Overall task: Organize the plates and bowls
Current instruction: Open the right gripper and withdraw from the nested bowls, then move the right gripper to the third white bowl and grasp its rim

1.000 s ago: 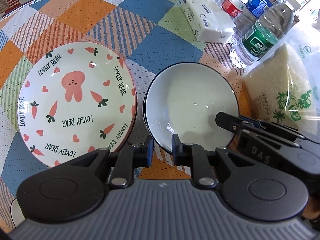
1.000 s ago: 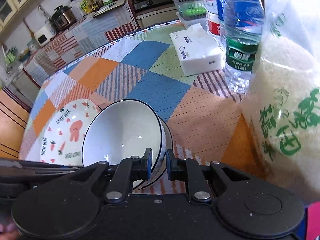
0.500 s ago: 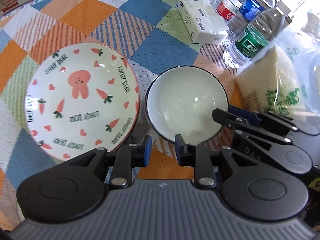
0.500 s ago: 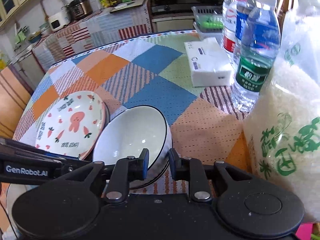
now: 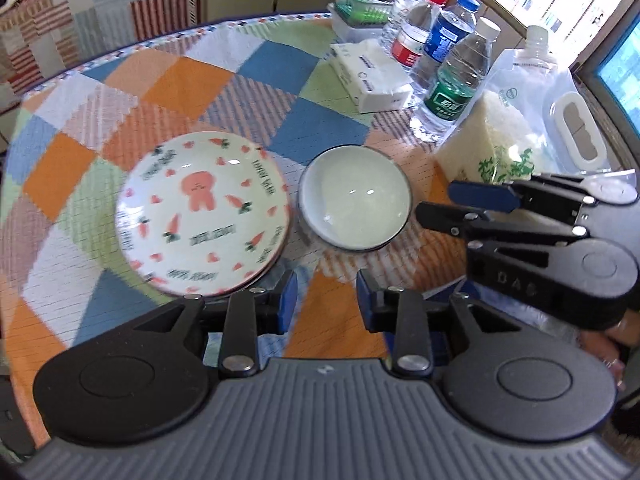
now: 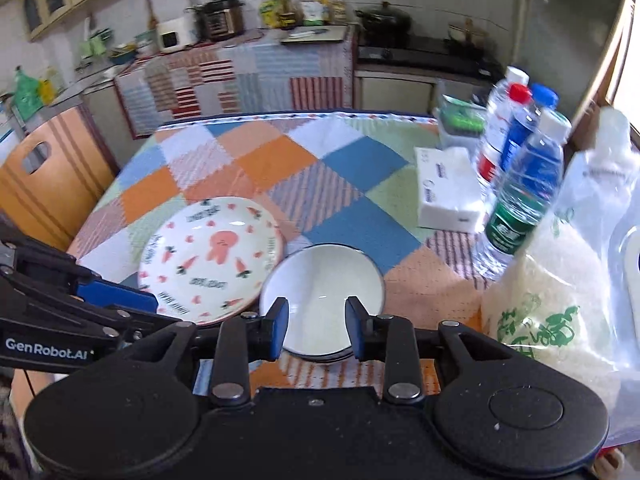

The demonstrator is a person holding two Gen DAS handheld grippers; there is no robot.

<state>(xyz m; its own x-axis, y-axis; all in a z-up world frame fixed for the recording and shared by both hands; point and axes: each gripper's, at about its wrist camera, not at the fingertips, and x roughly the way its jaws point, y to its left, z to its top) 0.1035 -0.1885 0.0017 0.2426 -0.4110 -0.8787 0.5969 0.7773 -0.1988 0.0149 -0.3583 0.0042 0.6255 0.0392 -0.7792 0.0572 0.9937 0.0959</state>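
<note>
Two dishes side by side on the patchwork-covered bench (image 5: 192, 84): a rabbit plate (image 5: 202, 214), cream with a pink rabbit, carrots, hearts and dark lettering, stacked on another plate whose rim peeks out below; just right of it, a white bowl (image 5: 354, 202) with a dark rim line, nested in a second bowl seen at its lower edge. Plate and bowl rims almost touching; cannot tell whether they meet. Left tool (image 5: 326, 306) above the cloth in front of the dishes, jaws just been opening, blue pads parted with nothing between them. Right tool (image 6: 316, 330) likewise just been opening, spread and gripping nothing, the bowl merely seen through the gap. Further right, a tissue pack (image 5: 372, 76), three water bottles (image 5: 452, 84) and a bag of rice (image 5: 504, 140). Only from the left wrist: the right tool side-on beside the bowl and a bit of hand (image 5: 608, 344) behind it. Only from the right wrist: the kitchen counter (image 6: 240, 52) beyond, with a pressure cooker (image 6: 220, 20), oil bottles (image 6: 308, 6) and a black pot (image 6: 384, 20), plus a wooden chair back (image 6: 44, 184) at left.
</note>
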